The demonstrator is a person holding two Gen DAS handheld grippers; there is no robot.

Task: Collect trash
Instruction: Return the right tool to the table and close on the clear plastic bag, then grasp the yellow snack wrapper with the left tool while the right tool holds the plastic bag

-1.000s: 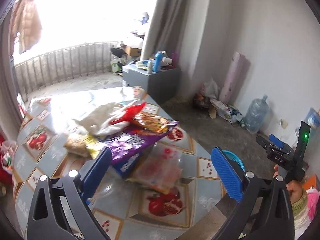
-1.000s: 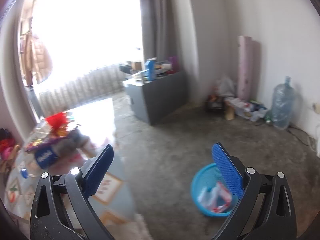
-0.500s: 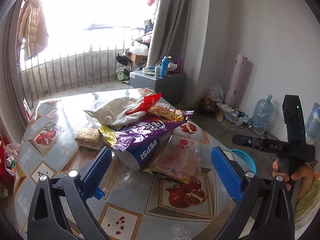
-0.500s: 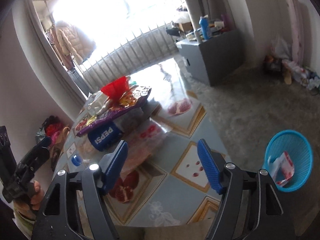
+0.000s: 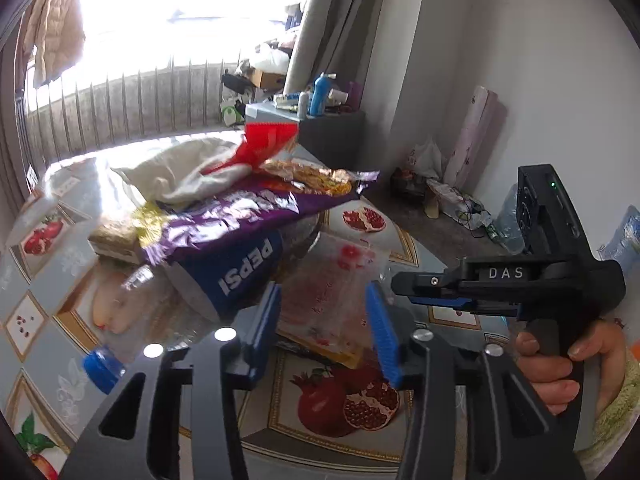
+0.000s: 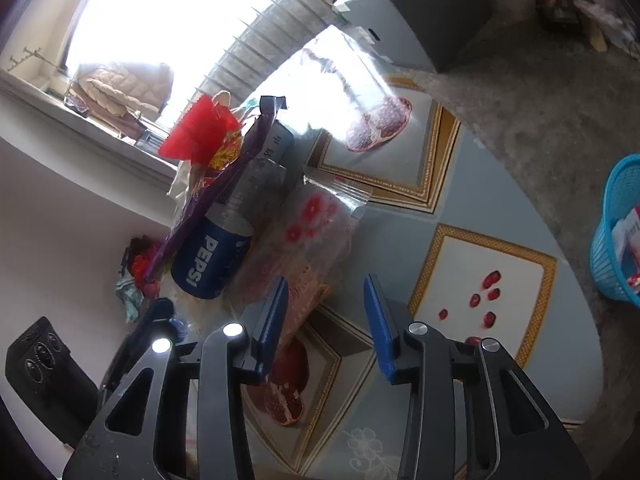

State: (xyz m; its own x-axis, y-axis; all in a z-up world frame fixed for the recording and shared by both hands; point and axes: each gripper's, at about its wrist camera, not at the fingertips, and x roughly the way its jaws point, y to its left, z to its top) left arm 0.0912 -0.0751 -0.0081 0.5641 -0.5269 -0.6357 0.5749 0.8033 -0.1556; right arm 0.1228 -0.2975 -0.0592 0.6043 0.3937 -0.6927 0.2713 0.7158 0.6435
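Note:
A heap of trash lies on the round table (image 5: pixel 448 316): a clear bag with red prints (image 5: pixel 328 292), a lying Pepsi bottle (image 5: pixel 228 276), a purple wrapper (image 5: pixel 224 220), a white bag (image 5: pixel 180 168) and a red wrapper (image 5: pixel 268 144). My left gripper (image 5: pixel 325 324) hovers low over the clear bag's near end, jaws closing, pads not pressing on it. My right gripper (image 6: pixel 326 314) comes in from the side at the clear bag (image 6: pixel 312 232), jaws closing, its left pad over the bag's edge without a grip. It also shows side-on, the right gripper (image 5: pixel 400 285), held by a hand (image 5: pixel 560 364).
A blue basket (image 6: pixel 620 236) with some trash in it stands on the concrete floor right of the table (image 6: pixel 480 280). A grey cabinet (image 5: pixel 332 136) with bottles stands behind the table. Bags, a water jug and a rolled mat line the far wall.
Both grippers' jaws have narrowed from wide open. The left gripper sank toward the heap. The right gripper swung from the floor and basket over to the table and rolled.

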